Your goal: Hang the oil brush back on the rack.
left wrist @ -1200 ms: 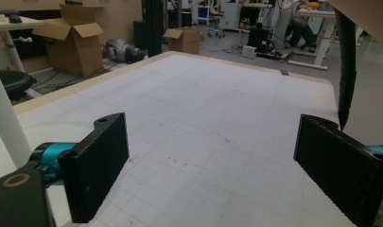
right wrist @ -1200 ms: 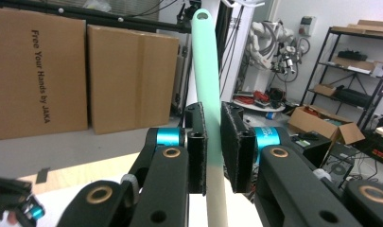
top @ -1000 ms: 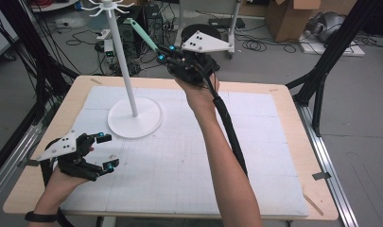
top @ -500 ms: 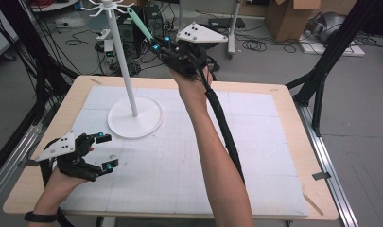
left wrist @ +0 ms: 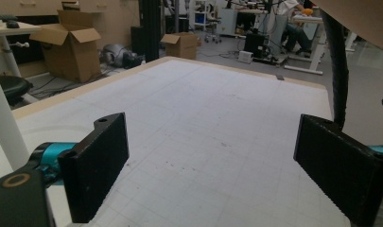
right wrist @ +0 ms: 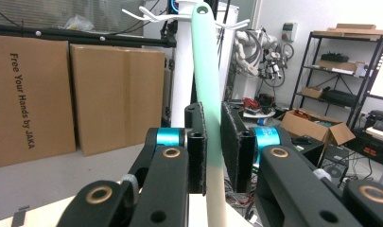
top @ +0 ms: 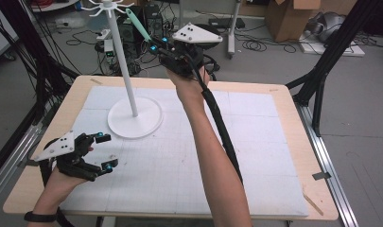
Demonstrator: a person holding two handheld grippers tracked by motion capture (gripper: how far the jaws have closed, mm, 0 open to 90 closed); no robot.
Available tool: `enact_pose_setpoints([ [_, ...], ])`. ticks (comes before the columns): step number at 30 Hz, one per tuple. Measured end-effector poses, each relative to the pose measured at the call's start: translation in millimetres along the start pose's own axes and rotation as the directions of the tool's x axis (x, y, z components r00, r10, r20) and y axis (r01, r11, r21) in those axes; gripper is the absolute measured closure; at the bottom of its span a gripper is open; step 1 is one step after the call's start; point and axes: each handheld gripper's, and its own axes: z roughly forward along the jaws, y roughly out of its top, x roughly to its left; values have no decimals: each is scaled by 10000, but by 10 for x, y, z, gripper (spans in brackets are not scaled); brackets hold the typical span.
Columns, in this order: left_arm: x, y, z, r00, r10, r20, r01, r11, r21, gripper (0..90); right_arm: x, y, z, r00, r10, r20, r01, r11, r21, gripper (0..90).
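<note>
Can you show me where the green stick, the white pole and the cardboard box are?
green stick (right wrist: 206, 71), right gripper view, on its upper handle.
white pole (top: 124, 71), high view, on its upright shaft.
cardboard box (left wrist: 71, 49), left gripper view, on its front side.

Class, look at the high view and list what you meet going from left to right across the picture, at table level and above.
Left gripper → white stand → mint green utensil → right gripper → black cable → cardboard box
</note>
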Motion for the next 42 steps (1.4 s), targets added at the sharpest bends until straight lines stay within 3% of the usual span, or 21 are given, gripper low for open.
enact_pose_setpoints([
  [23, 6, 0, -35, 10000, -13, -8, 12, 9999, -117, 116, 55, -11, 227, 9999, -154, 78, 150, 9985, 526, 810],
  [26, 8, -2, -35, 10000, -16, -13, 16, 9999, -114, 116, 65, -27, 258, 9992, -394, 100, 385, 9960, 804, 792],
  [32, 3, -3, -34, 10000, -5, -3, 5, 10000, -90, 116, 75, -50, 282, 9992, -389, 57, 382, 9949, 934, 649],
  [34, 4, -2, -38, 10000, -5, -8, 5, 10000, -92, 115, 69, -59, 257, 9991, -413, 42, 407, 9944, 972, 578],
  [42, 3, -3, -34, 10000, -21, -32, 20, 10000, -67, 115, 19, -126, 82, 9978, -607, -281, 636, 9908, 1192, 442],
])
